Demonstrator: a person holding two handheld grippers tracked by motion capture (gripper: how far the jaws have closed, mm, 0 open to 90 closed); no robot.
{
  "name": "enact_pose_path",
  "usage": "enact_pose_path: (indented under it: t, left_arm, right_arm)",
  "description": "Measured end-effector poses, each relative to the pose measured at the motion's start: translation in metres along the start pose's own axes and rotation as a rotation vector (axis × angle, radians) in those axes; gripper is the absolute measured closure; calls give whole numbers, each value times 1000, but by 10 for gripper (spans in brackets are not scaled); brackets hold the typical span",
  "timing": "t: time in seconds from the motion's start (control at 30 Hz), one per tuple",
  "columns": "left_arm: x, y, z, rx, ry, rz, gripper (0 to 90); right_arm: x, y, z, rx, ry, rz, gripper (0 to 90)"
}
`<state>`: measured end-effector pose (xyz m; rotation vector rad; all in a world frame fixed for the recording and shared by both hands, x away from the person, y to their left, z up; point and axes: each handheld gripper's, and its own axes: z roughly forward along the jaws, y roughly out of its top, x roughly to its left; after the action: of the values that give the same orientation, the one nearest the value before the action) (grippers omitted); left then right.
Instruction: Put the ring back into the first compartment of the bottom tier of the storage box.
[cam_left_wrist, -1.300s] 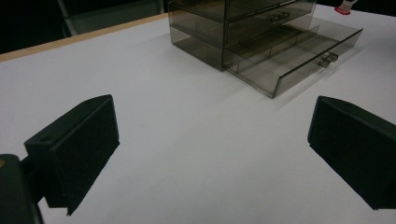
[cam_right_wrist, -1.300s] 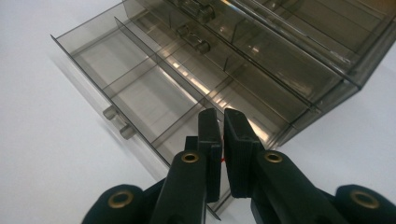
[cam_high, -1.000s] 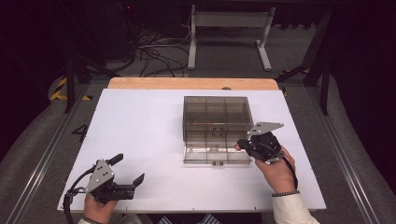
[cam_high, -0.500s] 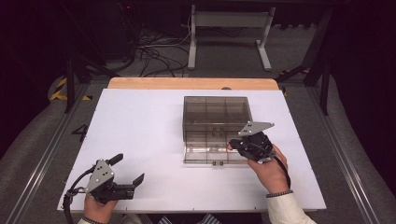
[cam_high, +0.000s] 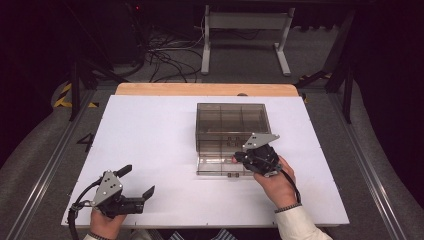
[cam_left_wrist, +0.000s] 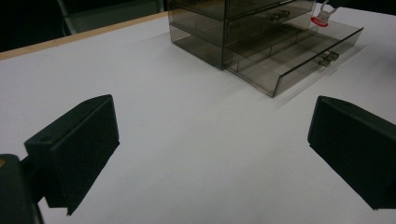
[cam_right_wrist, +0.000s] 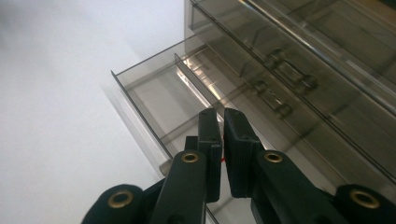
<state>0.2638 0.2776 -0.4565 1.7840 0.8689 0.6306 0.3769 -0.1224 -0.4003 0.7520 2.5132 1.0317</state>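
A smoked clear drawer cabinet (cam_high: 230, 117) stands on the white table (cam_high: 150, 130), its bottom drawer (cam_high: 217, 164) pulled out toward me. My right gripper (cam_high: 236, 159) hangs over the right part of that open drawer, shut on a small red-and-white piece (cam_left_wrist: 319, 19). In the right gripper view the jaws (cam_right_wrist: 223, 122) are pressed almost together over the drawer (cam_right_wrist: 149, 93), with a sliver of red between them. My left gripper (cam_high: 139, 180) rests at the table's near left corner, open and holding nothing. Its view looks past its own jaws (cam_left_wrist: 210, 154) at the cabinet (cam_left_wrist: 219, 32).
The drawer has dividers and small handles on its front (cam_left_wrist: 328, 57). A wooden strip (cam_high: 205, 89) borders the table's far edge. Cables and a metal stand (cam_high: 245, 30) lie on the dark floor beyond. Metal rails run along both sides of the table.
My right hand has moved left from beside the drawer's right end to above the open drawer, jaws still shut. The left hand has stayed where it was.
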Motion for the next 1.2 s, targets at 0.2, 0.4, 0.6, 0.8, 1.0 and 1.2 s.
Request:
enact_pose_path:
  t: [0.2, 0.4, 0.6, 0.8, 1.0, 1.2]
  left_arm:
    - [0, 0, 0, 0, 0, 0, 27]
    - [0, 0, -1, -3, 0, -2, 27]
    - [0, 0, 0, -1, -3, 1, 27]
    - [0, 0, -1, -1, -3, 2, 27]
    - [0, 0, 0, -1, -3, 2, 28]
    - [0, 0, 0, -2, -4, 0, 28]
  right_arm:
    - [7, 5, 14, 1, 19, -11, 860]
    - [12, 9, 24, -1, 35, -20, 860]
    - [16, 13, 30, -1, 48, -27, 860]
    - [20, 17, 36, 2, 57, -30, 860]
    - [23, 20, 44, 0, 71, -36, 860]
    - [28, 25, 52, -6, 82, -38, 860]
